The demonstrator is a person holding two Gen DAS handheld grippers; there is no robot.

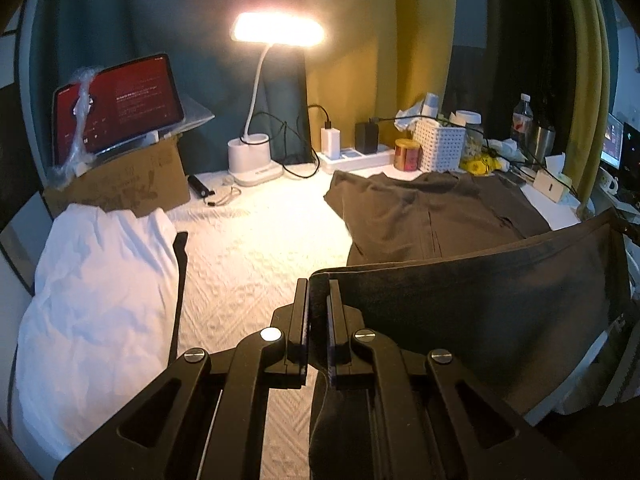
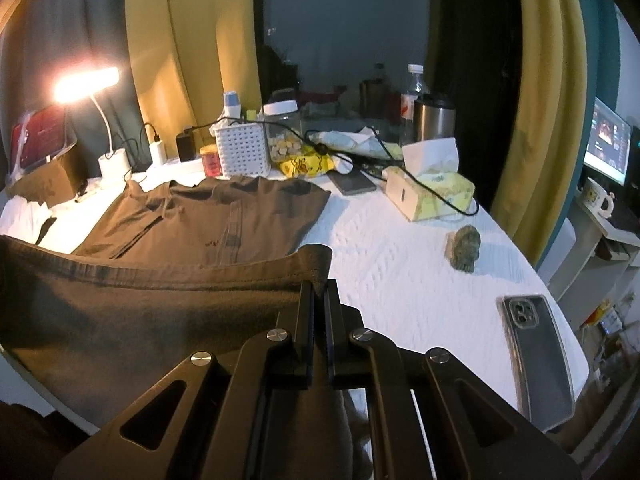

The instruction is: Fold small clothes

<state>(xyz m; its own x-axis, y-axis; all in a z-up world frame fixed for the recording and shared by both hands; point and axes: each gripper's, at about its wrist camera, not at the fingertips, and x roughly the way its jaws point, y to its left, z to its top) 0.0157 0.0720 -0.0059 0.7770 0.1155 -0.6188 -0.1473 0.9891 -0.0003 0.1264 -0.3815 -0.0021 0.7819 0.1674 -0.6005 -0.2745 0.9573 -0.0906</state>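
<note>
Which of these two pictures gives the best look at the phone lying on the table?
The right wrist view. The phone, in a clear case, lies camera side up on the white tablecloth, whole and close. The left wrist view does not show it; the lifted dark garment fills that side.

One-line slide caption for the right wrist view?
Right gripper clamps a corner of the brown shirt, hem lifted off the table.

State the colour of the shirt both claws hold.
Dark brown shirt; the right wrist view shows it best.
</note>
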